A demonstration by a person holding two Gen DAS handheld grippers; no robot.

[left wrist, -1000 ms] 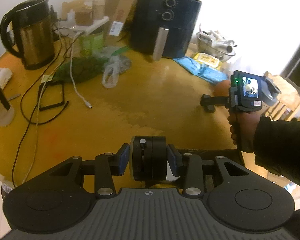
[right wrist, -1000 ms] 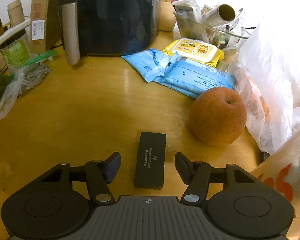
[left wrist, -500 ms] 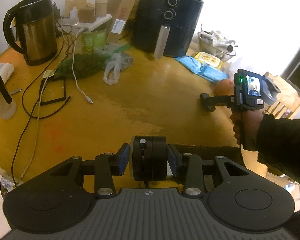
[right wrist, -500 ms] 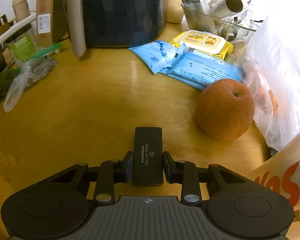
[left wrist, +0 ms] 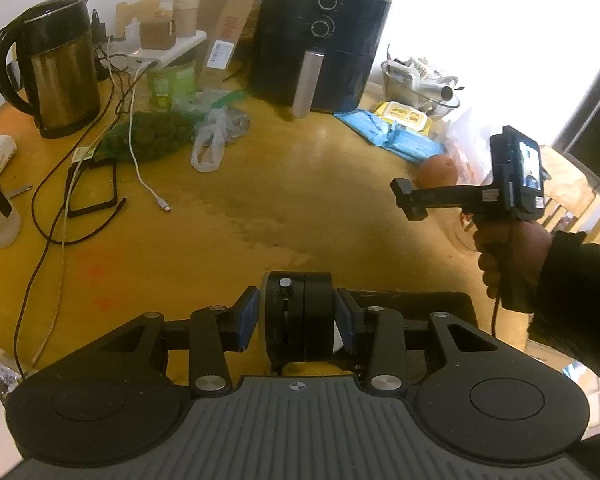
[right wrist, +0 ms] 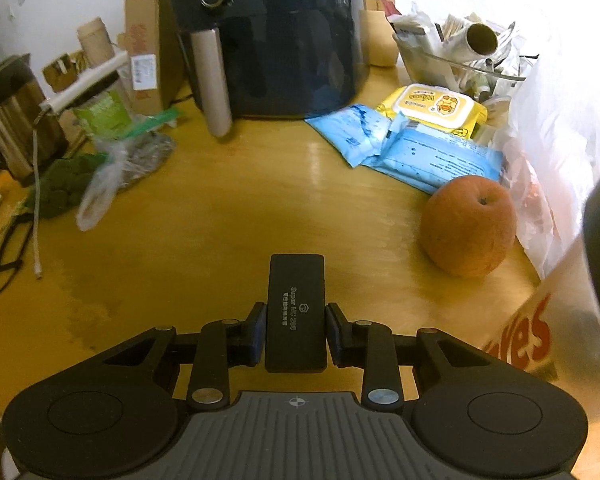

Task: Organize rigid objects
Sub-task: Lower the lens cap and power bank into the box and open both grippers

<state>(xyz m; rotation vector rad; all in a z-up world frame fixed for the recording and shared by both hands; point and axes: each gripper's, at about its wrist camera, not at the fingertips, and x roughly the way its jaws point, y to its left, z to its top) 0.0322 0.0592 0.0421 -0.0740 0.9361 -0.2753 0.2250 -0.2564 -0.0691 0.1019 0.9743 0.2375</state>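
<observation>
While gripped, black bar (right wrist: 295, 314) lengthwise forward.

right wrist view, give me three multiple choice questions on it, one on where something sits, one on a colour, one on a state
1. Where is the round orange-red apple relative to the flat black rectangular device?
A. to its right, on the yellow wooden table
B. to its left
C. on top of it

2. What colour is the lidded wipes pack beside the blue packets?
A. green
B. yellow
C. red

3. What is the state of the right gripper?
A. wide open, empty
B. shut with nothing held
C. shut on the flat black rectangular device

Answers:
1. A: the apple rests on the table, right of the device and apart from it.
2. B: its wrapper is plainly yellow.
3. C: both jaws press against the device's long sides.
</observation>
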